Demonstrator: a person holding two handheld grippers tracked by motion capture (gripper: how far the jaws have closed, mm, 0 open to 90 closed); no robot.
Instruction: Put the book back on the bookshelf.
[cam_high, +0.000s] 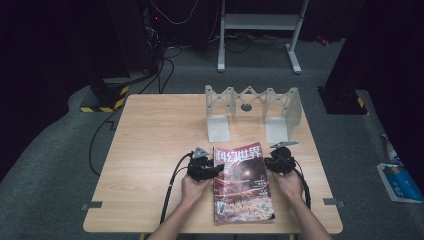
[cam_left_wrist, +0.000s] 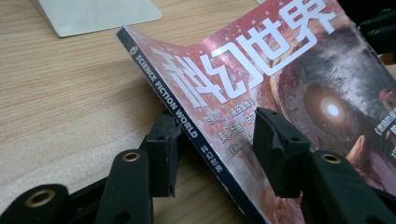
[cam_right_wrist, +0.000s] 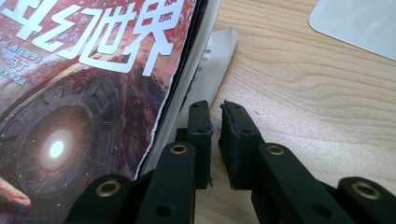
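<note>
A red-covered magazine (cam_high: 242, 182) lies low in the middle of the high view on the wooden table (cam_high: 150, 150), its spine edge lifted slightly between the half-open jaws of the left gripper (cam_high: 216, 170), one jaw under the spine and one over the cover, though whether they pinch it I cannot tell. At its right edge the right gripper (cam_high: 270, 164) has its jaws nearly together with nothing between them, just beside the loose page edges. Above the magazine, toward upper centre, stands a grey metal book rack (cam_high: 252, 112) with two flat base plates, well apart from both hands.
</note>
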